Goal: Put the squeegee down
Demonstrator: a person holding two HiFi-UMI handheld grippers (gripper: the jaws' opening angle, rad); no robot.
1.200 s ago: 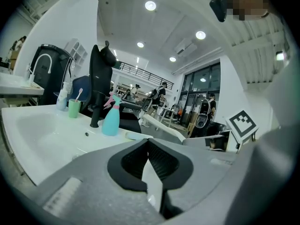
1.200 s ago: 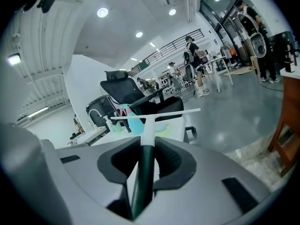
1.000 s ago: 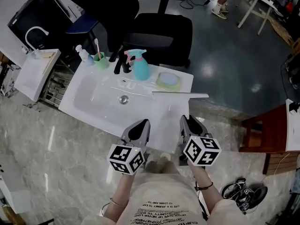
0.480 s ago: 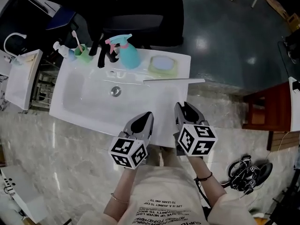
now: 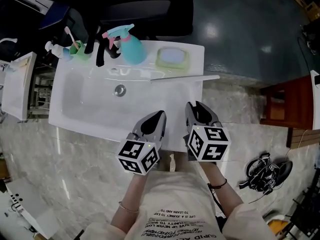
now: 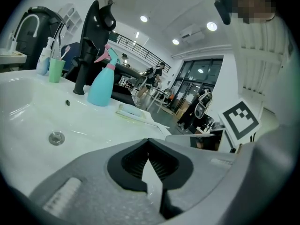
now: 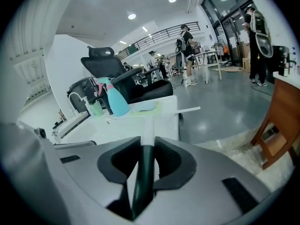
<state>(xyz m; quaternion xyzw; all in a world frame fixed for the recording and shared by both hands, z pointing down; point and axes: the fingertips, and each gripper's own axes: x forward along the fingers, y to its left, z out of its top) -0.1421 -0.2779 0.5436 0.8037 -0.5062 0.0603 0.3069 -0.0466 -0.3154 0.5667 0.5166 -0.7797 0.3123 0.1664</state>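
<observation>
Squeegee (image 5: 185, 77) is lying crosswise over the back right part of the white washbasin (image 5: 90, 111). Its long pale blade is running just in front of the green soap dish (image 5: 172, 58) and is sticking out past the right edge of the basin, above the grey floor (image 5: 240, 39). The handle of the squeegee is coming back toward the person, and the right gripper (image 5: 196, 105) is holding it. In the right gripper view the fingers (image 7: 171, 161) are pinching the dark end of the handle between their black pads, while the white part of the handle is going forward to the blade. Whether the blade is touching the basin top or is hanging just over it, I cannot tell. The left gripper (image 5: 160, 114) is hovering just beside the right one, over the front rim of the washbasin. Its fingers (image 6: 133, 165) are pressed together at the tips with nothing between them, and only the white basin is showing through the small gap behind the tips. Along the back edge of the basin a teal spray bottle (image 5: 131, 46) is standing upright, with a black faucet (image 5: 102, 51) just to its left and a green cup (image 5: 77, 50) holding a toothbrush further left. The round drain (image 5: 119, 90) is sitting in the bowl, below the faucet. A black office chair (image 5: 145, 4) is standing behind the washbasin.
</observation>
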